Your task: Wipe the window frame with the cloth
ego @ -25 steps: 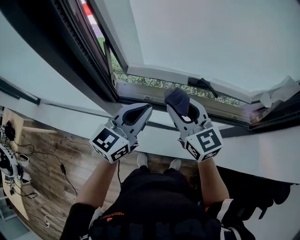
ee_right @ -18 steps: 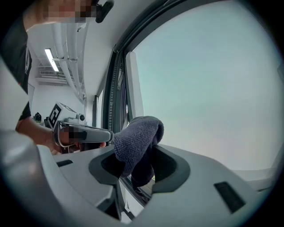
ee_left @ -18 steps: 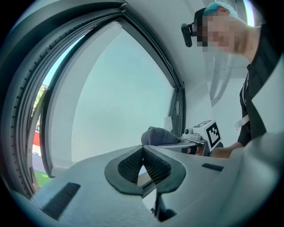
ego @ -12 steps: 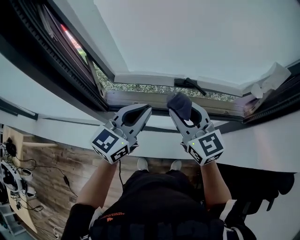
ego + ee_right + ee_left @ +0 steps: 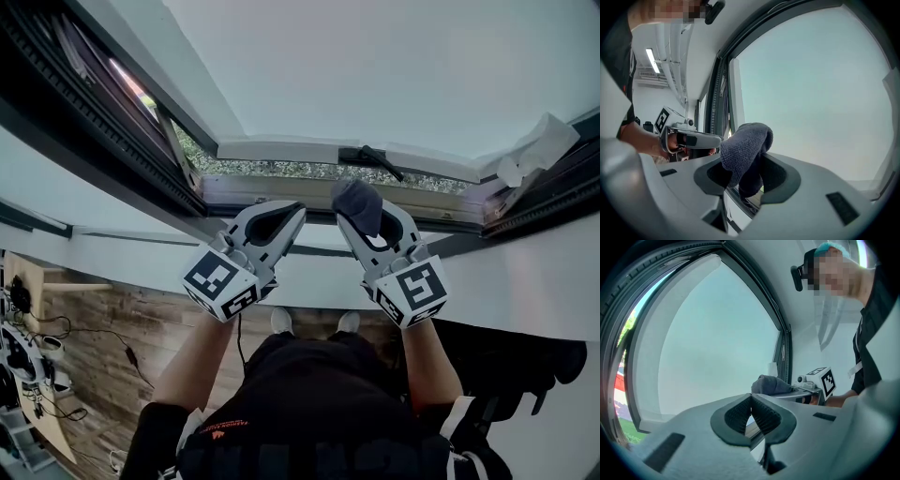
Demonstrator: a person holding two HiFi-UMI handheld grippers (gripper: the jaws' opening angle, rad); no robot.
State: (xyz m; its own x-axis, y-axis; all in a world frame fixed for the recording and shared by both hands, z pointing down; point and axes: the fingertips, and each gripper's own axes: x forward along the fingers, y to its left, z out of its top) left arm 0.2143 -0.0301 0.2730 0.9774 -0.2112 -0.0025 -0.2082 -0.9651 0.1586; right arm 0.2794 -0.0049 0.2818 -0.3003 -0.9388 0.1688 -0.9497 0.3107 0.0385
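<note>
The right claw (image 5: 359, 208) pinches a dark grey, nubby cloth (image 5: 357, 204), bunched into a rounded wad, just short of the window frame (image 5: 281, 190). The left claw (image 5: 278, 217) is closed, empty.

Open gap above window frame (image 5: 281, 193); handle (image 5: 371, 158) ahead

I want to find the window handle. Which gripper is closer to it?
Right. The right gripper, shut on the cloth, sits just below the black handle. The left gripper, shut and empty, is farther away, down and to the handle's left.
</note>
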